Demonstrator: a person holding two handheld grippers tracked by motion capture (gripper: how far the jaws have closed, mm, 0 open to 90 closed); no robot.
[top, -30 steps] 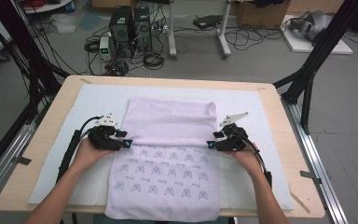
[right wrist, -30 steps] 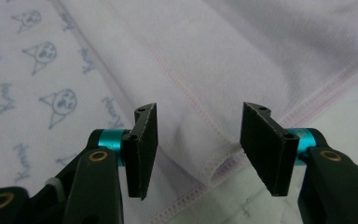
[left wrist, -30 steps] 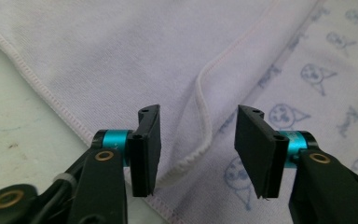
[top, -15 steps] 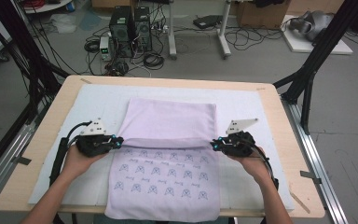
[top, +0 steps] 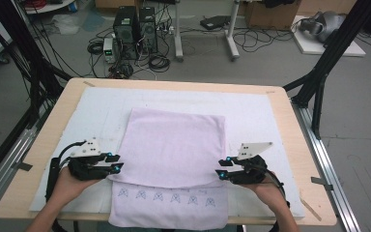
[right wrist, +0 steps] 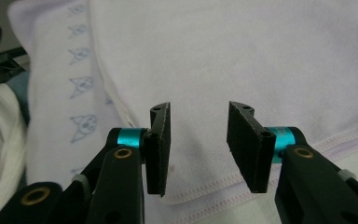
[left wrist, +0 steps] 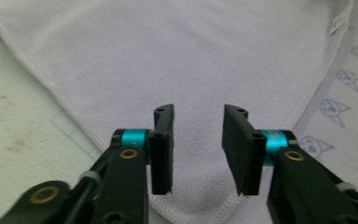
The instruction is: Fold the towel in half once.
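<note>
A lavender towel (top: 174, 145) lies folded on the white mat, its upper flap drawn toward the near side. Below the flap's edge, the lower layer (top: 169, 208) shows a row of blue cat prints. My left gripper (top: 117, 163) is at the flap's near left corner, open, with the towel (left wrist: 191, 60) lying under and between its jaws. My right gripper (top: 221, 170) is at the near right corner, open, above the hemmed edge of the towel (right wrist: 261, 56). The printed layer (right wrist: 60, 93) lies to its left. Neither gripper holds anything.
A white mat (top: 101, 111) covers most of the wooden table (top: 38, 145). Black frame posts (top: 319, 82) stand at the table's far corners. Computers and cables (top: 135, 29) sit on the floor beyond. The towel's near edge hangs at the table's front.
Both grippers have moved toward the person, drawing the flap's edge nearer so that it covers more of the cat prints. Both now stand open at its corners.
</note>
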